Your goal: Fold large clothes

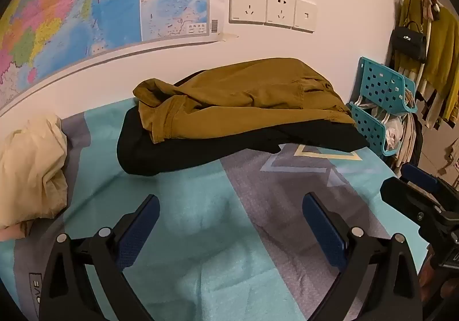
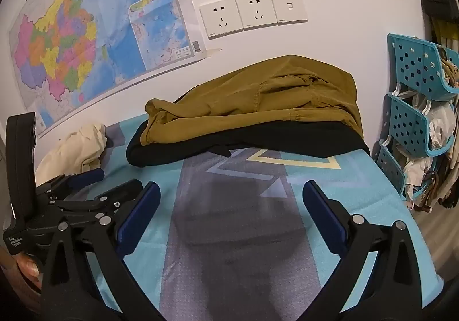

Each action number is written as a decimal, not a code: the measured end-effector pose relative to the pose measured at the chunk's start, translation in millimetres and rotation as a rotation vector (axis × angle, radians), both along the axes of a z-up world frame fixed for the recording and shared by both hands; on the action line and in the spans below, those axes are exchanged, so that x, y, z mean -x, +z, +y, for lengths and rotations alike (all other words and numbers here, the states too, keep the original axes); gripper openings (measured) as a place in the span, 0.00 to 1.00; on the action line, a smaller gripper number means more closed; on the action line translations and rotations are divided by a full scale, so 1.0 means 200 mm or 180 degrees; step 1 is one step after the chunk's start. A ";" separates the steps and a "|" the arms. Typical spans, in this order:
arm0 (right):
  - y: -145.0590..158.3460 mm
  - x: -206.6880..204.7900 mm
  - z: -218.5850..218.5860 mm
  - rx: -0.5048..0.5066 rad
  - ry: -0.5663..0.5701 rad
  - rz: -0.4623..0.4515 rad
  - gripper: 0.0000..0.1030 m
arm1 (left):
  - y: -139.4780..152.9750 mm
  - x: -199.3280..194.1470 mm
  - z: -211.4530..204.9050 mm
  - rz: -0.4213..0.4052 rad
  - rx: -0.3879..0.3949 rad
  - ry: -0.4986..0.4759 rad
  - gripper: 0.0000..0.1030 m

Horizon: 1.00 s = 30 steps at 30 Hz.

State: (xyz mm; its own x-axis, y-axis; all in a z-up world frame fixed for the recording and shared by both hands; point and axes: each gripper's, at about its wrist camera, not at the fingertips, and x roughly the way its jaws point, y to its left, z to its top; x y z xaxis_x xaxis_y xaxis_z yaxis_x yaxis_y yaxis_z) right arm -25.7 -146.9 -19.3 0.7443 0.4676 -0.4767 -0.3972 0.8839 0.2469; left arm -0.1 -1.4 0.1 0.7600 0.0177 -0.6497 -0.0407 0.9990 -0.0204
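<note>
Ahead of both our claws stretches the teal-and-grey patterned cloth surface [image 2: 358, 186], bare between us and the pile. Beyond, against the wall, an olive-brown crumpled cotton garment [image 1: 243, 97] lies atop a black folded one [image 1: 183, 151]. A cream bundle [image 1: 31, 166] sits far left. Our left claw [image 1: 231, 215] and right claw [image 2: 231, 203] both gape wide, holding nothing.

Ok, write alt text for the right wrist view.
The open right tool hovers over a teal and grey mat, empty. Ahead, a mustard garment lies on a black one by the wall, with the left tool at left.
</note>
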 end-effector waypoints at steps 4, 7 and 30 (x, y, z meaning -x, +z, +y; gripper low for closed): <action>0.00 0.01 -0.01 0.0045 0.0002 -0.0013 0.95 | 0.00 0.00 -0.01 -0.0007 -0.0065 0.0007 0.93; 0.02 0.00 0.00 0.0045 0.0018 0.0020 0.95 | 0.00 0.00 -0.02 -0.0013 -0.0112 0.0018 0.93; 0.01 -0.01 0.01 0.0018 0.0027 0.0005 0.95 | 0.04 0.00 -0.01 -0.0033 0.0027 -0.0029 0.93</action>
